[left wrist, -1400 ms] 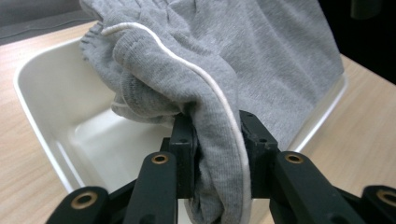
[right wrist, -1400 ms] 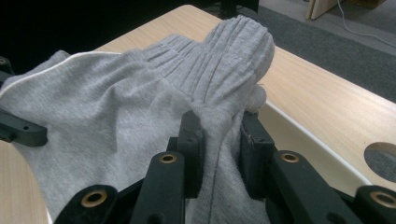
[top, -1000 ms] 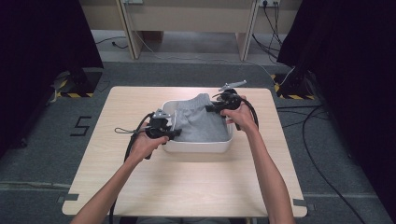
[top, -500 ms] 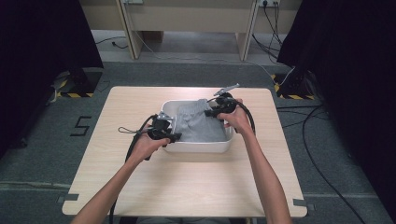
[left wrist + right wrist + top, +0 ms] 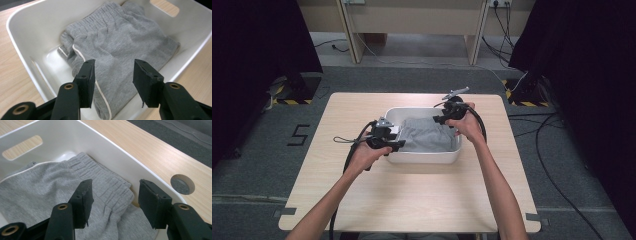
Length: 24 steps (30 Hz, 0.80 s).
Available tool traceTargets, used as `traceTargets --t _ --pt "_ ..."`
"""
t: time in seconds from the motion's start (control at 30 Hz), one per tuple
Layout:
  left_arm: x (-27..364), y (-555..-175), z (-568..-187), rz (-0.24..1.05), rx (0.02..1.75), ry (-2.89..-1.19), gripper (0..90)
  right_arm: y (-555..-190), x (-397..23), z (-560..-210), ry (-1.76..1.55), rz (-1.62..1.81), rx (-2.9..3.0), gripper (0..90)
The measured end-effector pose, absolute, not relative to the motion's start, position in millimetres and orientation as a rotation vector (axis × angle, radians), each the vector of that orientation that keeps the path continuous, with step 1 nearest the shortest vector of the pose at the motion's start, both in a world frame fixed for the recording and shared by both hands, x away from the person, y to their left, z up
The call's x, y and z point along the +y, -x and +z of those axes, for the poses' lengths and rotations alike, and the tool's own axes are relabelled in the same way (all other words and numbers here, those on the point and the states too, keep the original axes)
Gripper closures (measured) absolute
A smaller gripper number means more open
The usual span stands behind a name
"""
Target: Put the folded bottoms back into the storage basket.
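A person is sitting at a pale wooden table [image 5: 362, 200], reaching both forearms forward and holding a black two-jaw gripper in each hand. In the middle of the table is sitting a white rectangular plastic tub with slot handles [image 5: 424, 158]. Lying folded inside the tub is a grey knitted sweat garment with thin white piping and a ribbed elastic band [image 5: 427, 134]; it is covering most of the tub floor, with a strip of bare white bottom showing along one side in the left gripper view.

The left gripper [image 5: 113, 72] is hovering above the near left end of the tub, its jaws standing spread apart with nothing between them, looking down on the piped edge of the garment [image 5: 117, 47]. The right gripper [image 5: 115, 200] is hanging over the far right corner of the tub [image 5: 120, 167], its jaws also parted and empty, with the ribbed band of the garment [image 5: 105, 182] lying directly beneath.

The garment is looking soft, light and floppy, so it will probably sag and unfold when lifted, though it is unlikely to slip or be damaged. The thicker ribbed band and the folded piped edge are appearing to offer the firmest places to pinch, ideally one at each end so the cloth stays spread.

A round cable hole [image 5: 182, 184] is showing in the tabletop beyond the tub.
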<state>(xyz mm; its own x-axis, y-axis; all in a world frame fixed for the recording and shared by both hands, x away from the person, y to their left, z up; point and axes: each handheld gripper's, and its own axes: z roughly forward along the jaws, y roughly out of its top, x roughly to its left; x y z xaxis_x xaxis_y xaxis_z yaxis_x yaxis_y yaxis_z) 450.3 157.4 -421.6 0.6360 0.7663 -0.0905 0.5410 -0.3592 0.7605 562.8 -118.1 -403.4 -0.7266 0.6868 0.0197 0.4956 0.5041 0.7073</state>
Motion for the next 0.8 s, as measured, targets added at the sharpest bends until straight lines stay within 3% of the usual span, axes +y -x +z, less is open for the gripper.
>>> traceTargets --t 0.3,0.63,0.8 --pt "159 -442 -413 0.345 0.994 -2.028 49.4 -550 -117 -400 -0.945 1.088 2.472 46.3" --pt "163 -434 -406 0.311 1.016 -1.99 34.5 -524 -116 -388 -0.901 1.137 2.443 43.5" --pt "166 -430 -406 0.306 1.018 -1.978 31.1 -509 -116 -386 -0.892 1.159 2.44 42.0"
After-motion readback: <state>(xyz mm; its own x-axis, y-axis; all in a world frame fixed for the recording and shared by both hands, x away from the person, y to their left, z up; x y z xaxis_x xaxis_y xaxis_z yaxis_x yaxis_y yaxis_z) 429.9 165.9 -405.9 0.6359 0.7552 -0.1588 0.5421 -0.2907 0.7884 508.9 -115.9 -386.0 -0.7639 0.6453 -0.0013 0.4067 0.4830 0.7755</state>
